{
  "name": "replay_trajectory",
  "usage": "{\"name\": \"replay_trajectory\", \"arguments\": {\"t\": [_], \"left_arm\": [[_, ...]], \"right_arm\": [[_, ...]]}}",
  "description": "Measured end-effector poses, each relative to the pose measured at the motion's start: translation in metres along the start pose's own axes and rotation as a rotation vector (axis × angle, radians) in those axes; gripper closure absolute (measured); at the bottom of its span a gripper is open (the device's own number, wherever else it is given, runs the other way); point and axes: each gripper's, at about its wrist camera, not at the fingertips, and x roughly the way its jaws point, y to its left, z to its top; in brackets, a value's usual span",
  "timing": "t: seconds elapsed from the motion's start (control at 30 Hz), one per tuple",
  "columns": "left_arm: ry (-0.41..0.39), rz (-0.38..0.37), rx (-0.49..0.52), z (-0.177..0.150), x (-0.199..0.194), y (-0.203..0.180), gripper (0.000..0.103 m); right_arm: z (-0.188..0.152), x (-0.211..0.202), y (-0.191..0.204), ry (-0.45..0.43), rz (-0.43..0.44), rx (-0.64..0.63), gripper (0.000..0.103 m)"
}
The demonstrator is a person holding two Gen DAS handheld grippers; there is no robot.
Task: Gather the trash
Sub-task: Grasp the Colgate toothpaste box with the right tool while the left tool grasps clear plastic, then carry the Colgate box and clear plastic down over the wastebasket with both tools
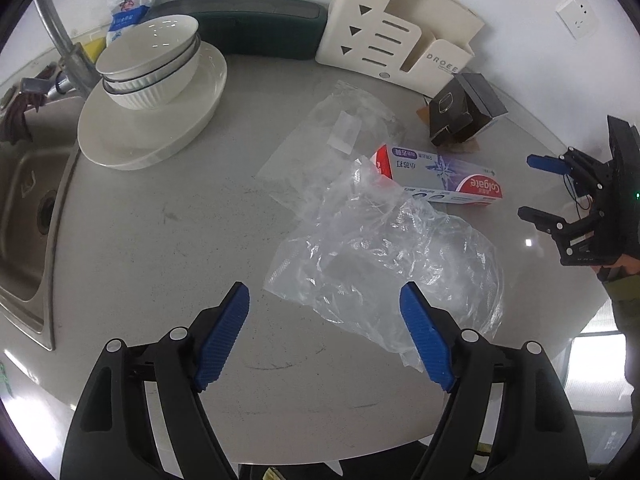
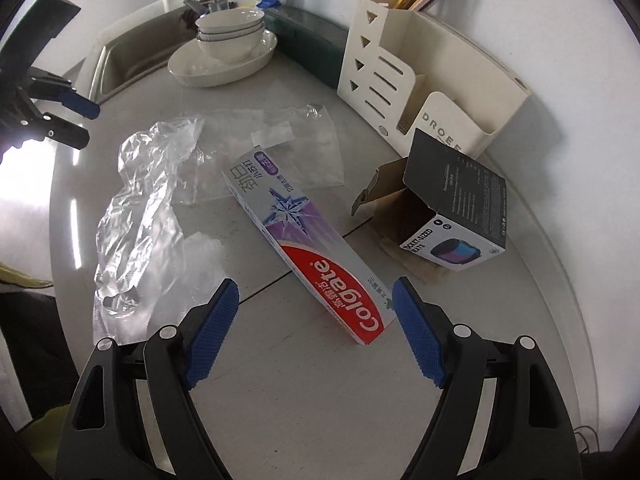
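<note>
a: plastic first. item one, crumpled clear bag, lying on the grey counter, just ahead of the left gripper. item two, flat clear sleeve behind it, partly under the bag.

b: cardboard?

a: item three, toothpaste box, its near end just ahead of the right gripper, its far end resting on the flat sleeve. item four, opened black carton, to its right, near the cream organiser.

b: fingers?

a: both pairs spread wide, nothing between the pads, no contact with any item.

b: collected so far?

a: nothing, as far as can be seen. all four pieces lie loose on the counter. no bin or bag for them is in view.

b: not trash?

a: stacked bowls on the oval dish, beside the sink. leave those.

b: remaining?

a: by my judgement, all of it: four pickups, bag and toothpaste box likely first.
</note>
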Motion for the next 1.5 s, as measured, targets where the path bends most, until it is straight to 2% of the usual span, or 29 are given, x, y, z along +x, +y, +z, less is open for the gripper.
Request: {"name": "replay_trajectory", "arguments": {"t": [0.3,0.47,0.57,0.63,0.67,0.7,0.73,0.8,0.83,0.9,0.93,1.0,1.1,1.5], "left_arm": [[0.067,0.004,-0.002,0.013,0.038,0.003,0.026],[0.091,-0.034,-0.004,0.019,0.053,0.004,0.026],[0.112,-0.105,-0.037,0.021,0.064,0.009,0.026],[0.124,-0.118,-0.051,0.021,0.07,0.011,0.028],[0.129,-0.118,-0.05,0.021,0.074,0.01,0.031],[0.138,-0.127,-0.045,0.02,0.077,0.009,0.033],[0.143,-0.134,-0.044,0.019,0.08,0.009,0.035],[0.15,-0.148,-0.046,0.018,0.084,0.007,0.048],[0.154,-0.159,-0.049,0.017,0.085,0.006,0.052],[0.162,-0.178,-0.057,0.016,0.088,0.006,0.068],[0.163,-0.182,-0.058,0.016,0.09,0.005,0.071],[0.162,-0.182,-0.048,0.013,0.09,0.003,0.09],[0.146,-0.193,-0.037,0.01,0.084,-0.001,0.097],[-0.011,-0.142,-0.044,-0.009,0.001,0.007,0.099]], "right_arm": [[0.014,0.049,-0.008,0.095,0.073,-0.118,0.024],[0.016,0.066,-0.012,0.121,0.095,-0.144,0.024],[0.015,0.074,-0.009,0.144,0.1,-0.166,0.024],[0.014,0.079,-0.007,0.156,0.109,-0.172,0.027],[0.013,0.082,-0.007,0.164,0.114,-0.171,0.031],[0.012,0.085,-0.007,0.173,0.115,-0.17,0.042],[0.012,0.087,-0.007,0.176,0.116,-0.168,0.045],[0.011,0.087,-0.008,0.168,0.121,-0.152,0.045],[0.011,0.087,-0.008,0.167,0.128,-0.143,0.047],[0.009,0.087,-0.008,0.165,0.13,-0.135,0.048],[0.006,0.085,-0.009,0.164,0.13,-0.127,0.049],[0.005,0.085,-0.009,0.162,0.128,-0.111,0.052],[0.001,0.081,-0.011,0.158,0.126,-0.089,0.053],[-0.02,0.041,-0.005,0.066,0.09,0.029,0.056]]}}
